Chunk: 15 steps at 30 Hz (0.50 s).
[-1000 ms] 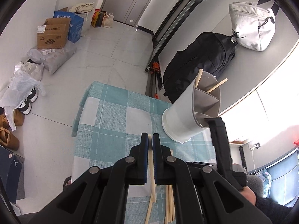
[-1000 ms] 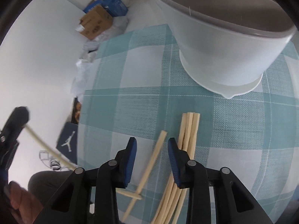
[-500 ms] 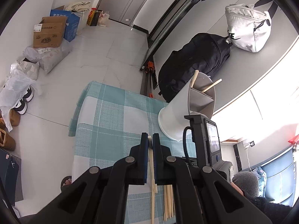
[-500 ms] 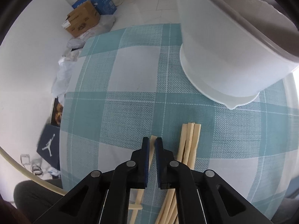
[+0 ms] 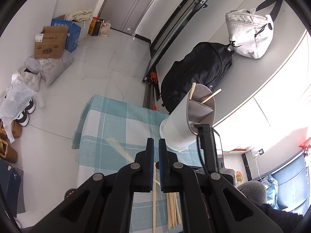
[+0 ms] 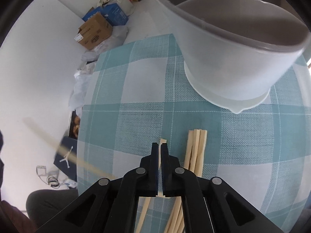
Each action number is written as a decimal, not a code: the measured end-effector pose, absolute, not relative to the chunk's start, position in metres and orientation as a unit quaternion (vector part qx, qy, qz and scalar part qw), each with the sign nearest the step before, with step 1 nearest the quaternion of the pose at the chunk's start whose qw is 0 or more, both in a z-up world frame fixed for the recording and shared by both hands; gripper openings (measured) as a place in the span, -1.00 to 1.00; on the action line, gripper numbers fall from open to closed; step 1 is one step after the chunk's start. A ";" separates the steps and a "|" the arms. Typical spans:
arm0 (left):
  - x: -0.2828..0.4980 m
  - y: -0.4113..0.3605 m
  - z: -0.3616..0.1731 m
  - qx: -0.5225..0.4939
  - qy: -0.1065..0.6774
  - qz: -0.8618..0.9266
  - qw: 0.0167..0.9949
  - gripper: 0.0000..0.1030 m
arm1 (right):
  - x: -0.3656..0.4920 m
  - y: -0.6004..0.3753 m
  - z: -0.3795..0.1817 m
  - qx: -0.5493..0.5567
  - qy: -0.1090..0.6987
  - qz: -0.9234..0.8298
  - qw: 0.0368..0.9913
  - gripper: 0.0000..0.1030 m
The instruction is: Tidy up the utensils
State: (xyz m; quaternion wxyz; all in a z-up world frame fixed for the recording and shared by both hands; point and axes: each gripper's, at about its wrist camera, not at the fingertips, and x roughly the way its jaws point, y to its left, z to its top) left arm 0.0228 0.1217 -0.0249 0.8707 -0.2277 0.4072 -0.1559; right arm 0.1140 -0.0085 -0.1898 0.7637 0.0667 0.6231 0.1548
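Observation:
A white divided utensil holder [image 5: 186, 122] stands on the teal checked tablecloth [image 5: 116, 136] with two chopsticks in it; it also shows in the right wrist view [image 6: 233, 62]. My left gripper [image 5: 156, 145] is shut on a wooden chopstick [image 5: 154, 194], raised above the table. The same chopstick shows blurred at the left of the right wrist view [image 6: 64, 151]. My right gripper [image 6: 160, 147] is shut on another chopstick [image 6: 162, 141] lying on the cloth. A bundle of several chopsticks [image 6: 194, 151] lies just to its right.
The table's far and left edges drop to a white floor with cardboard boxes [image 5: 50, 42], bags and shoes [image 5: 25, 112]. A black backpack [image 5: 198, 71] and a grey bag [image 5: 250, 31] lie beyond the holder.
My right gripper closed on the single chopstick on the cloth. My left gripper rose and moved back with its chopstick.

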 end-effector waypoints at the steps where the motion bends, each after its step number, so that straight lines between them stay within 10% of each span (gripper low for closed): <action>1: 0.022 0.123 -0.023 -0.228 0.404 -0.157 0.872 -0.99 | 0.117 -0.004 -0.192 0.058 0.626 0.150 0.763 -0.71; 12: 0.028 0.152 -0.043 -0.255 0.425 -0.126 0.859 -0.99 | 0.109 0.033 -0.196 -0.082 0.617 0.096 0.777 -0.49; 15: 0.030 0.158 -0.047 -0.269 0.432 -0.117 0.853 -0.99 | 0.103 0.045 -0.196 -0.100 0.603 0.095 0.786 -0.80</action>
